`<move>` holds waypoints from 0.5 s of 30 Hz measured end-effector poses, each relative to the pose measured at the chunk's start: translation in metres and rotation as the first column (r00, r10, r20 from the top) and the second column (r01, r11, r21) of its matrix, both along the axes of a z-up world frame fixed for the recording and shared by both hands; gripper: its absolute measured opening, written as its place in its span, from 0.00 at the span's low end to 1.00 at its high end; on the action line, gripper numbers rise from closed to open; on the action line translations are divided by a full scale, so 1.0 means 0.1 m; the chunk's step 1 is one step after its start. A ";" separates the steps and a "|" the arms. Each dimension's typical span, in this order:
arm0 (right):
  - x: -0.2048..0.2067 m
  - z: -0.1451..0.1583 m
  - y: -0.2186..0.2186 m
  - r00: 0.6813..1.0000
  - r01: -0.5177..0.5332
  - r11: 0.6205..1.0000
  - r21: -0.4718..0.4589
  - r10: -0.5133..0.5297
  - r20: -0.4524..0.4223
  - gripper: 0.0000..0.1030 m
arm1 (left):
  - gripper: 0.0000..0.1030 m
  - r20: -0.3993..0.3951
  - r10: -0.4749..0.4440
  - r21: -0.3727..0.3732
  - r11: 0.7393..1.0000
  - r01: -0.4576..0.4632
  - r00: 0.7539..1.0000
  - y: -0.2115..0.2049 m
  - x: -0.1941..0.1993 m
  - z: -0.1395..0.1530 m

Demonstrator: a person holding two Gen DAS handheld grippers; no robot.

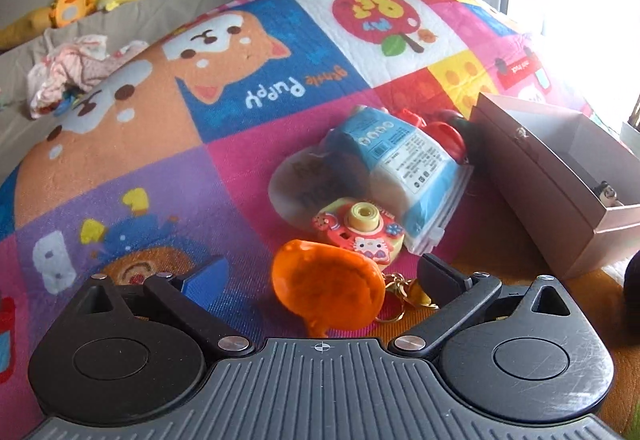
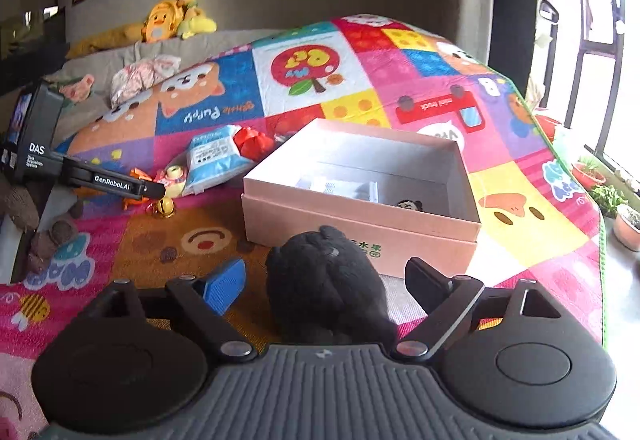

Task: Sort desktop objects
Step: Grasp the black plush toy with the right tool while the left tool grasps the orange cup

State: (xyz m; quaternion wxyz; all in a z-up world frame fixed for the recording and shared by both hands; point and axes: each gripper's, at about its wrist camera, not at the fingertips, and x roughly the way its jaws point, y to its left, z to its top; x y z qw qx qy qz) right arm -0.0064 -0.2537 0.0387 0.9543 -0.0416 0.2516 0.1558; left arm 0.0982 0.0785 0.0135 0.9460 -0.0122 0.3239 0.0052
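Note:
In the left wrist view my left gripper (image 1: 322,276) is open around an orange squashy toy (image 1: 328,288) on the colourful play mat; neither pad touches it. Just beyond lie a pink-and-yellow toy camera (image 1: 360,236), a gold bell keyring (image 1: 404,296), a blue tissue packet (image 1: 400,164) and a red item (image 1: 440,128). In the right wrist view my right gripper (image 2: 326,284) is open with a black plush toy (image 2: 328,288) between its fingers, a gap on each side. Right behind the plush stands the open pink box (image 2: 360,236), holding white packets (image 2: 340,186) and a small figure (image 2: 410,205). The left gripper (image 2: 154,190) shows at far left.
Yellow duck plushes (image 2: 172,18) and crumpled cloth (image 2: 140,78) lie at the mat's far side. A brown knitted toy (image 2: 52,236) sits at the left edge. Plant pots (image 2: 628,224) stand past the mat's right edge by the window.

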 end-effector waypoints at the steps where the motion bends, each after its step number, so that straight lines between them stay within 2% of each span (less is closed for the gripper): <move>1: -0.02 -0.01 -0.05 1.000 0.023 1.000 0.020 -0.023 0.002 0.87 | 0.96 0.003 -0.001 0.008 1.000 0.001 1.000 -0.01 0.00 0.00; 2: -0.03 -0.02 -0.10 0.999 0.043 0.998 0.038 -0.042 -0.002 0.87 | 0.92 0.008 -0.005 0.023 1.000 0.005 1.000 -0.03 -0.01 0.01; 3: -0.04 -0.04 -0.15 0.998 0.060 0.997 0.054 -0.059 -0.011 0.88 | 0.78 0.006 -0.011 0.037 0.999 0.011 1.000 -0.05 -0.01 0.01; 4: -0.04 -0.06 -0.19 0.997 0.077 0.995 0.068 -0.075 -0.020 0.91 | 0.69 -0.003 -0.017 0.043 0.999 0.017 1.000 -0.07 -0.01 0.01; 6: -0.05 -0.09 -0.26 0.994 0.107 0.990 0.089 -0.105 -0.028 0.95 | 0.61 -0.019 -0.028 0.046 0.999 0.029 0.999 -0.10 -0.03 -0.01; 8: -0.05 -0.14 -0.32 0.991 0.132 0.986 0.102 -0.128 -0.038 0.95 | 0.61 -0.013 -0.035 0.060 0.998 0.035 0.999 -0.14 -0.09 -0.01; 11: -0.04 -0.20 -0.37 0.986 0.163 0.978 0.132 -0.156 -0.057 0.96 | 0.61 0.016 -0.086 0.044 0.995 0.085 0.996 -0.24 -0.29 0.08; 13: -0.02 -0.25 -0.38 0.982 0.181 0.971 0.157 -0.171 -0.077 0.97 | 0.61 0.042 -0.164 0.028 0.986 0.163 0.986 -0.37 -0.48 0.17; 15: 0.00 -0.28 -0.38 0.980 0.188 0.966 0.179 -0.174 -0.093 0.98 | 0.61 0.071 -0.255 0.024 0.967 0.254 0.964 -0.53 -0.66 0.26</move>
